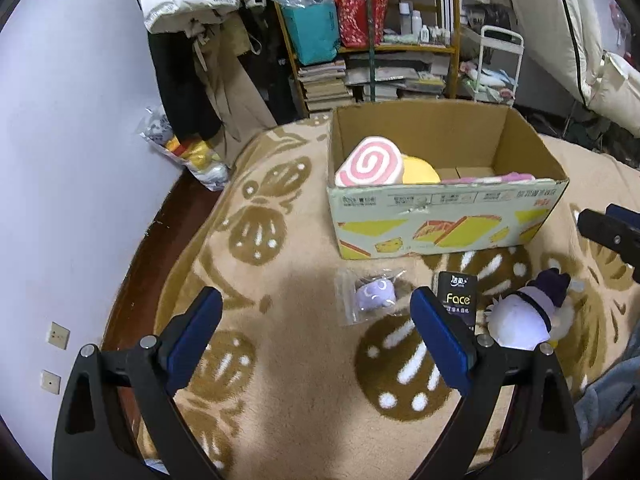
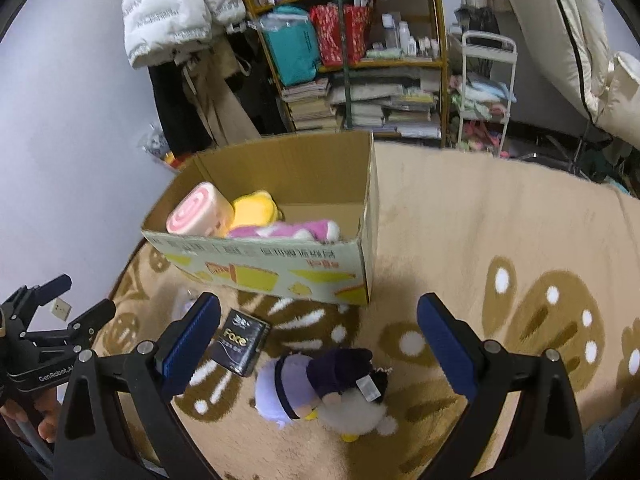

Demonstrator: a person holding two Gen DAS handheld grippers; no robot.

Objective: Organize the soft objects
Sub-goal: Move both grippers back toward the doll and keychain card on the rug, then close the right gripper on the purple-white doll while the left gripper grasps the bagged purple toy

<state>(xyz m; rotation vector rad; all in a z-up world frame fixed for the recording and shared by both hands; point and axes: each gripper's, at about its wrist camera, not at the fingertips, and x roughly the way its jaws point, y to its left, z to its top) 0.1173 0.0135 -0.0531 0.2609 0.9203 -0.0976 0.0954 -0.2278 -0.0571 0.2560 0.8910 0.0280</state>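
Note:
An open cardboard box (image 1: 448, 216) stands on the patterned blanket and also shows in the right wrist view (image 2: 272, 272). Inside lie a pink swirl roll plush (image 1: 368, 164), a yellow plush (image 1: 420, 170) and a pink plush (image 2: 288, 230). On the blanket in front lie a small purple plush in a clear bag (image 1: 374, 294), a black "Face" pack (image 1: 458, 298) and a white-and-purple doll plush (image 2: 320, 388). My left gripper (image 1: 316, 312) is open and empty, just short of the bagged plush. My right gripper (image 2: 320, 320) is open and empty above the doll plush.
A shelf (image 1: 360, 36) with books, bags and bottles stands behind the box, with hanging coats (image 1: 192, 40) to its left. A white cart (image 2: 484, 92) is at the right. The blanket's left edge (image 1: 168, 240) drops to a dark floor by the wall.

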